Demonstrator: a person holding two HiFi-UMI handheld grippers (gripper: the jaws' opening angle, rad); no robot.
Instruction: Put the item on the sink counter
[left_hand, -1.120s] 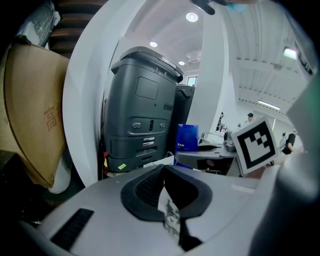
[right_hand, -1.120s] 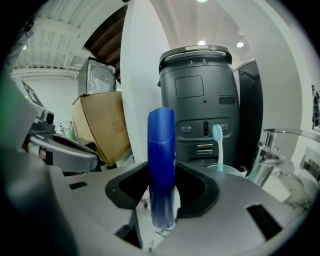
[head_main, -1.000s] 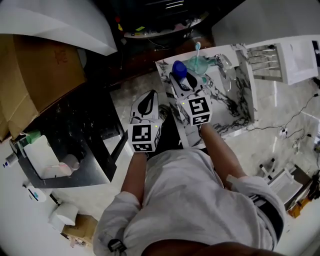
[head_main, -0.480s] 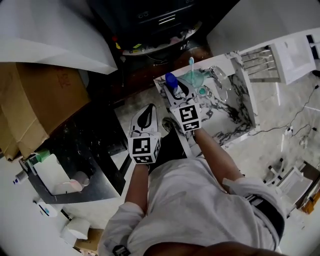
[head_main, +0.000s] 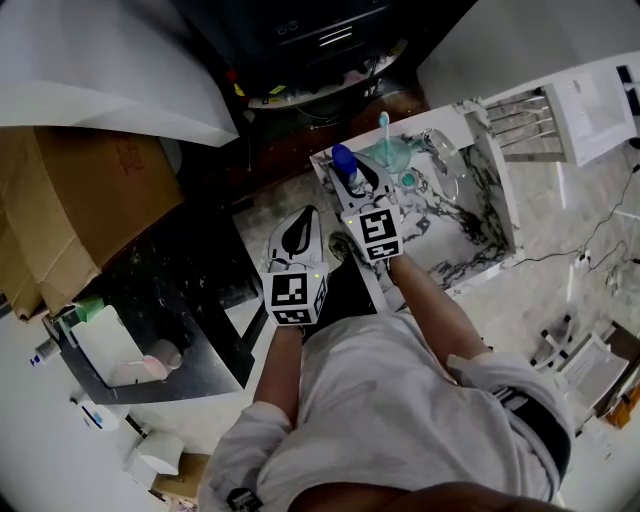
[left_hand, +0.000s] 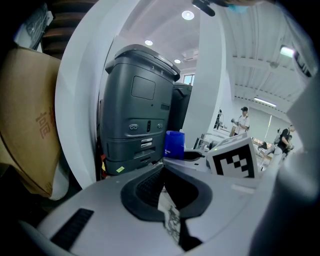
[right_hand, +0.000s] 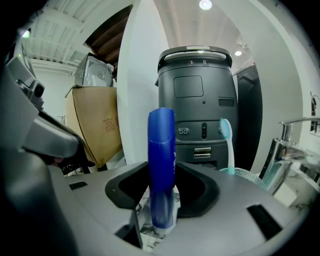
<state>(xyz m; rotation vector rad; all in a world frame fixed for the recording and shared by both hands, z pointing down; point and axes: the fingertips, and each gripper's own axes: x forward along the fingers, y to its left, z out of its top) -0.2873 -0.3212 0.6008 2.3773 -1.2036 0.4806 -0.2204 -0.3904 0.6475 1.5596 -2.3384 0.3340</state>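
Right tongs (head_main: 358, 188) first: we've got them closed on the blue bottle (right_hand: 161, 165). It stands upright between the jaws, bottom end down at the marble sink counter (head_main: 470, 225), though we can't tell if it's actually touching. In the head view that's just above the centre of the frame, at the counter's left end. Right of the bottle there's a light-blue toothbrush (right_hand: 226, 142) standing in a see-through cup (right_hand: 250, 176), with a chrome faucet (right_hand: 292, 137) at the right edge. Left tongs (head_main: 300, 222) hang lower left, off the counter, jaws pinched to a thin slit with nothing in them. Behind it all sits a dark grey machine (right_hand: 197, 100), and a cardboard box (head_main: 70, 200) fills the left side.
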